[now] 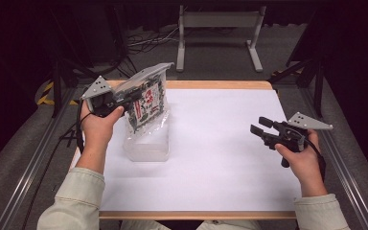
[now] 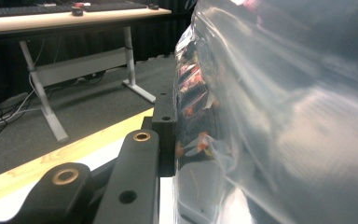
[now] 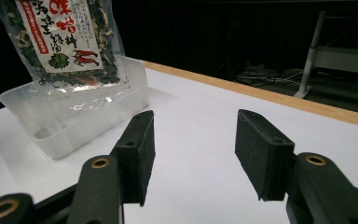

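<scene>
Packet (image 1: 146, 103) of dried food, clear plastic with a red-and-white label, is hanging from the left claw (image 1: 133, 96), which is pinching it near its upper edge. Seen from above, the left hand (image 1: 98, 125) is gripping that claw at the left side of the table (image 1: 211, 163), and the packet is tilting away from the claw's tips, its lower end dipping into a clear plastic tub (image 1: 146, 148) sitting just below and beside the claw. In the left gripper view, the packet's shiny film (image 2: 279, 116) is pressing right against the one black jaw in sight, its printed side glinting next to the pad.

Moving right, a broad stretch of white tabletop is lying between the two claws. The right claw (image 1: 262, 127) is resting in the right hand (image 1: 303, 160), well apart from the packet, pointing toward it. Its jaws are standing spread with nothing between them. In the right gripper view, the packet (image 3: 67, 39) and tub (image 3: 74, 116) are showing beyond the left-hand jaw, up and away from the tips.
</scene>
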A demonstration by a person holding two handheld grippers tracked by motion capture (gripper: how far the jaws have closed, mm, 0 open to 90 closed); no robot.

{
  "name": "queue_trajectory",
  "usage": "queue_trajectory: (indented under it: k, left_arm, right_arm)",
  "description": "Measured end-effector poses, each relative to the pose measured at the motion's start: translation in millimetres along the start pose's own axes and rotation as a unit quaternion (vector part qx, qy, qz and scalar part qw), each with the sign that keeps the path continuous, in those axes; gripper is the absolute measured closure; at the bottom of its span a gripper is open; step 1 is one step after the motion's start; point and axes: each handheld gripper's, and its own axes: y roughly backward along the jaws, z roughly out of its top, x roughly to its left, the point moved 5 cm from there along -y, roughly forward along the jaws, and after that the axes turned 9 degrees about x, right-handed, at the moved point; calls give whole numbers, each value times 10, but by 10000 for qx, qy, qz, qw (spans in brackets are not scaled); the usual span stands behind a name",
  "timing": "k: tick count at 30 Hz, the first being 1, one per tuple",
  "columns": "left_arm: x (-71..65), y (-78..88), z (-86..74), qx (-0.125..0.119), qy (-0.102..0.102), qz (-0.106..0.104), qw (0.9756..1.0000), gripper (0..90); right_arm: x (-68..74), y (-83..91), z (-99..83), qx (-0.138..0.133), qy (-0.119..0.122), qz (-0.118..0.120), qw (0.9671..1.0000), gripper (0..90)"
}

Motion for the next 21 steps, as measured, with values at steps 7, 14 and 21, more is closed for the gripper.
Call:
queue_trajectory:
  k: [7,14,21]
  left_arm:
    - [25,-38,-72,60,40,-15,10000,737]
    - [27,-85,-126,112,35,-37,9999,736]
    - [21,-124,-176,139,38,-66,9999,736]
  right_arm:
    - [-4,2,-4,15,-32,0,10000,481]
    - [-1,2,-6,21,-46,13,10000,481]
    - [1,-1,-9,31,-60,21,10000,480]
